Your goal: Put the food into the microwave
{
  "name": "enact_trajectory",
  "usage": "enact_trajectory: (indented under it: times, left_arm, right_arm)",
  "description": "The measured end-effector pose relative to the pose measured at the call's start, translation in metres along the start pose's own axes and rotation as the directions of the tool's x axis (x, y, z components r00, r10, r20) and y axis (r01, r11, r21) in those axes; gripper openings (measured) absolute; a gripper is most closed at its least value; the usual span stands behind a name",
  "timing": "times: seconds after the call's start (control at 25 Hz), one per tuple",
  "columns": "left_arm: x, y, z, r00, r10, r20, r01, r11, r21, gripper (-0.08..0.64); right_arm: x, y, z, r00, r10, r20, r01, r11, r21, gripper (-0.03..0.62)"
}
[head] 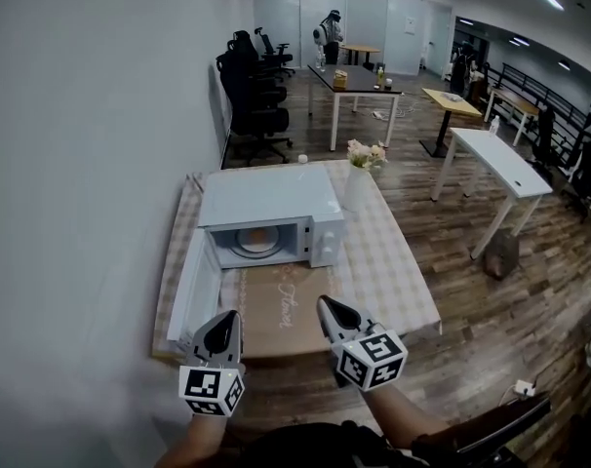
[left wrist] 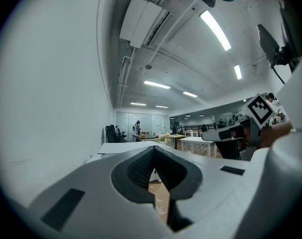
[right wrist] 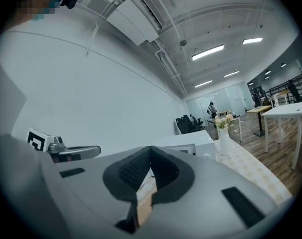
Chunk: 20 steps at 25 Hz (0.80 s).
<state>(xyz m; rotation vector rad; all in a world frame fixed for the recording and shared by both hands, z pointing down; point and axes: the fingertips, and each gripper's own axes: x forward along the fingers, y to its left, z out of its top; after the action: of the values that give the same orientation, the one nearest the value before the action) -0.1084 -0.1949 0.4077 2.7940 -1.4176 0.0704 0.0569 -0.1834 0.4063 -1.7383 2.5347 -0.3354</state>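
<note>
Head view: the left claw (head: 221, 328) and right claw (head: 334, 312) are seen pinched shut and empty, near the front edge of the table (head: 398, 279). Beyond them, the food (head: 257, 235) is found already inside the microwave (head: 276, 195). Its door (head: 192, 298) is swung open; only closing is judged left.

- White microwave (head: 271, 201) on checked tablecloth (head: 388, 266), door (head: 192, 292) swung open to the left
- Plate with food (head: 256, 242) inside the cavity
- Vase of flowers (head: 358, 181) just right of microwave
- Brown mat (head: 284, 318) in front
- Left gripper (head: 225, 322) and right gripper (head: 330, 308) over the near table edge, apart, pointing toward the microwave
</note>
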Motion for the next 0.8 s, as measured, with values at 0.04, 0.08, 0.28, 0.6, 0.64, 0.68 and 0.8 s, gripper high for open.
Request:
enact_trajectory:
  times: [0.04,0.08,0.28,0.6,0.64,0.68,0.8]
  left_arm:
    - [0.000,-0.004,0.004,1.000,0.006,0.001,-0.006,1.000,0.007,0.008]
    - [0.000,-0.009,0.009,1.000,0.010,0.005,-0.010,1.000,0.013,0.008]
    - [0.001,-0.036,0.028,0.999,-0.004,0.035,0.006,0.998,-0.057,0.008]
    - [0.008,-0.059,0.034,1.000,0.017,0.025,-0.017,1.000,-0.024,0.008]
    - [0.008,-0.060,0.034,0.999,0.025,0.024,-0.025,1.000,-0.019,0.008]
    - [0.008,-0.060,0.034,0.999,0.033,0.023,-0.033,0.999,-0.020,0.008]
    - [0.010,-0.067,0.031,0.999,0.038,0.014,-0.038,0.999,-0.025,0.008]
  right_arm:
    - [-0.004,-0.003,0.002,1.000,0.001,-0.003,-0.001,1.000,-0.008,0.006]
    - [-0.008,-0.005,0.005,1.000,0.001,-0.006,-0.001,1.000,-0.017,0.006]
    - [-0.023,-0.024,0.015,1.000,-0.010,0.004,0.010,1.000,-0.003,0.006]
    - [-0.036,-0.043,0.015,1.000,0.007,0.012,-0.007,1.000,0.006,0.006]
    - [-0.037,-0.042,0.014,1.000,0.015,0.009,-0.015,1.000,0.000,0.006]
    - [-0.037,-0.042,0.014,1.000,0.022,0.006,-0.022,1.000,-0.008,0.007]
    - [-0.041,-0.046,0.015,0.999,0.035,0.005,-0.035,0.999,-0.005,0.006]
